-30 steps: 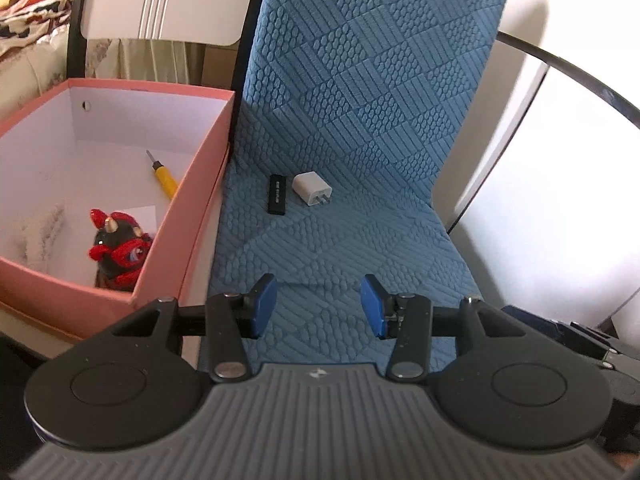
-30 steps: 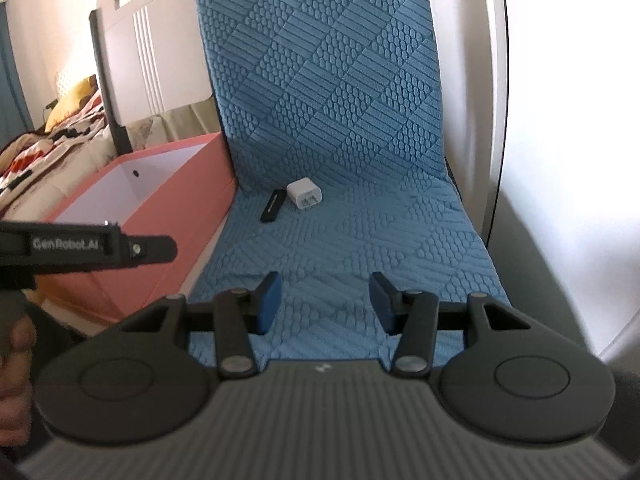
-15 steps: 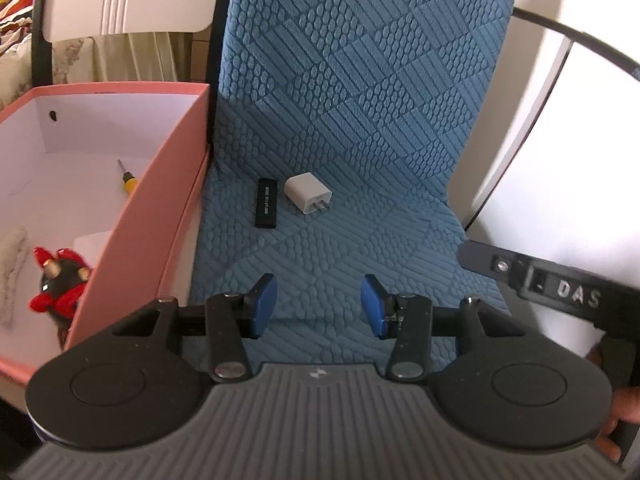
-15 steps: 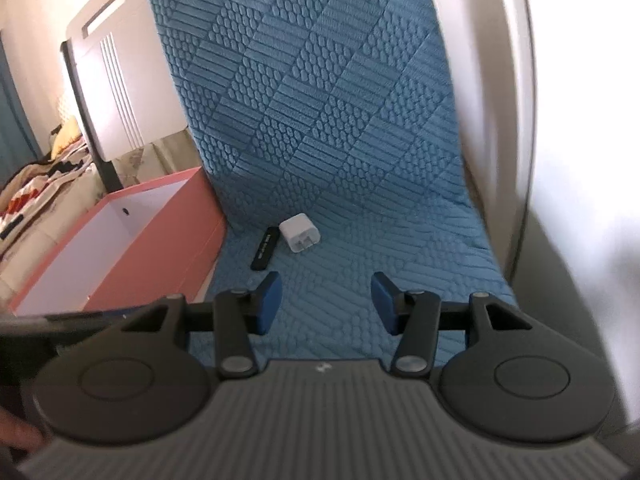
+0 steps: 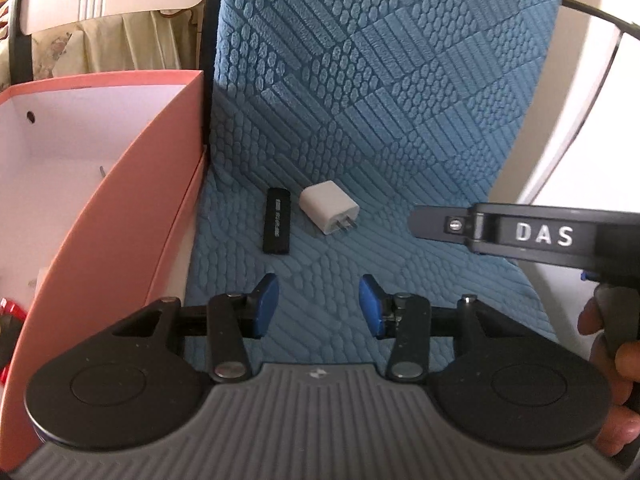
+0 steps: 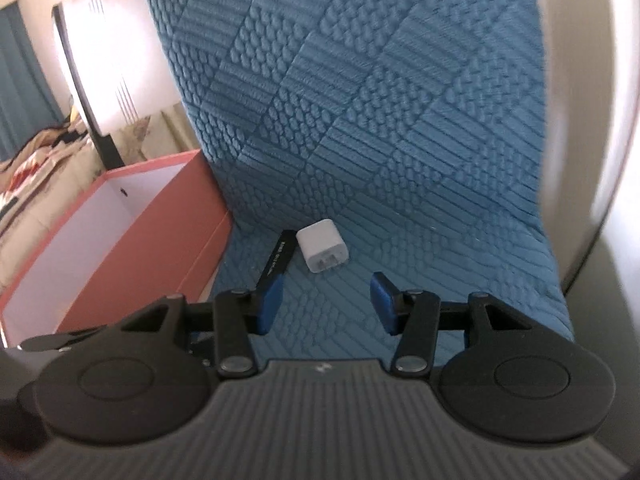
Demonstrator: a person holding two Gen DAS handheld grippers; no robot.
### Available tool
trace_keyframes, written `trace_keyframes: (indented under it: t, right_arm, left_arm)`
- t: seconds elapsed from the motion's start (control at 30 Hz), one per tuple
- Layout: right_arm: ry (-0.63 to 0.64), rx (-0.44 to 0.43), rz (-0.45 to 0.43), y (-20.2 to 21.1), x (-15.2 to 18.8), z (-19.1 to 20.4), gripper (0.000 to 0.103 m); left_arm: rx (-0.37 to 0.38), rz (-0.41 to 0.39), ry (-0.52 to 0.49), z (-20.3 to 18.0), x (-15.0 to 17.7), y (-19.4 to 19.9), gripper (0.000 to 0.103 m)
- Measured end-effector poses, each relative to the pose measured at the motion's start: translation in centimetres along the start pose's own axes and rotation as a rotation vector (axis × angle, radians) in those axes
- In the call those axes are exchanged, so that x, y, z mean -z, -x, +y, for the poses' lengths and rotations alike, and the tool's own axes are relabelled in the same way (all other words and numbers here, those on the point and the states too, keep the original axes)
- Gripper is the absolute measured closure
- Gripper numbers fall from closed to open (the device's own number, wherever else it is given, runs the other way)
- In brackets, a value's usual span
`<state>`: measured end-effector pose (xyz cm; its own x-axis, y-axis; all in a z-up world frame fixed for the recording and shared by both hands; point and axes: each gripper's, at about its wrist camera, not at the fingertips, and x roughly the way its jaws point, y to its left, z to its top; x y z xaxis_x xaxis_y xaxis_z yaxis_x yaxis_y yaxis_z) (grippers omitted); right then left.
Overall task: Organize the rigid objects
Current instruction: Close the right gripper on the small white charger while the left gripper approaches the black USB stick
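On the blue quilted chair cover, seen from the left wrist, a black stick and a white charger plug lie side by side near the seat's back edge, the stick closer to the pink box at the seat's left edge. The left gripper hangs short of them; its jaws have just been closing a little, yet stand released with nothing between. Only this view shows a red toy low in the box, the other tool's arm marked "DAS" and a hand at the right.

From the right wrist, the right gripper also has jaws released and empty, its left pad overlapping the stick's near end; the plug lies just beyond. Here the box interior looks bare.
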<state>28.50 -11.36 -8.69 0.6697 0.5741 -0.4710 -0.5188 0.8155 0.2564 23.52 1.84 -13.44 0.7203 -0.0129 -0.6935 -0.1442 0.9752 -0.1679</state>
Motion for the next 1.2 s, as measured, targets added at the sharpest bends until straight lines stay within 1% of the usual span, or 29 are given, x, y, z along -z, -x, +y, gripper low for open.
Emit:
trace_keyframes:
  t: [0.13, 0.27, 0.37, 0.43, 0.6, 0.67, 0.77, 0.83, 0.9, 0.97, 1.0, 1.2]
  right_arm:
    - [0.049, -0.009, 0.03, -2.6, -1.3, 0.4, 0.051]
    - [0.057, -0.013, 0.065, -5.4, -2.2, 0.3, 0.057]
    - [0.039, -0.004, 0.091, -7.0, -2.5, -0.4, 0.06]
    - [0.029, -0.013, 0.098, -7.9, -2.7, -0.8, 0.06]
    - [0.04, -0.021, 0.13, -10.4, -3.1, -0.8, 0.06]
    - [0.055, -0.036, 0.13, -10.9, -3.2, -0.4, 0.06]
    - [0.104, -0.01, 0.135, -11.7, -3.3, 0.4, 0.059]
    - [0.121, 0.008, 0.135, -12.1, -3.2, 0.8, 0.059]
    - [0.13, 0.012, 0.134, -12.5, -3.3, 1.2, 0.058]
    - [0.144, 0.02, 0.139, -12.9, -3.2, 1.3, 0.058]
    - [0.141, 0.012, 0.142, -13.2, -3.2, 1.2, 0.058]
    - [0.127, -0.021, 0.139, -14.1, -3.2, 0.8, 0.058]
  left_arm:
    - [-0.023, -0.001, -0.007, 0.3, -0.7, -2.1, 0.058]
    - [-0.037, 0.007, 0.02, 0.8, -1.2, -4.3, 0.063]
    - [-0.056, 0.003, 0.031, 1.0, -1.5, -5.8, 0.063]
    - [-0.076, -0.002, 0.025, 1.1, -1.6, -6.7, 0.064]
    - [-0.081, 0.001, 0.033, 1.6, -1.7, -8.5, 0.064]
    - [-0.082, 0.0, 0.027, 1.6, -1.7, -8.9, 0.064]
    - [-0.112, -0.008, 0.021, 1.8, -1.6, -9.5, 0.064]
    - [-0.111, -0.005, 0.023, 2.1, -1.5, -9.9, 0.064]
    - [-0.113, -0.015, 0.028, 2.2, -1.6, -10.0, 0.067]
    - [-0.112, -0.018, 0.014, 2.1, -1.6, -10.0, 0.073]
    - [-0.108, -0.019, 0.009, 2.0, -1.6, -10.1, 0.075]
    - [-0.104, -0.025, -0.004, 1.8, -1.5, -10.0, 0.076]
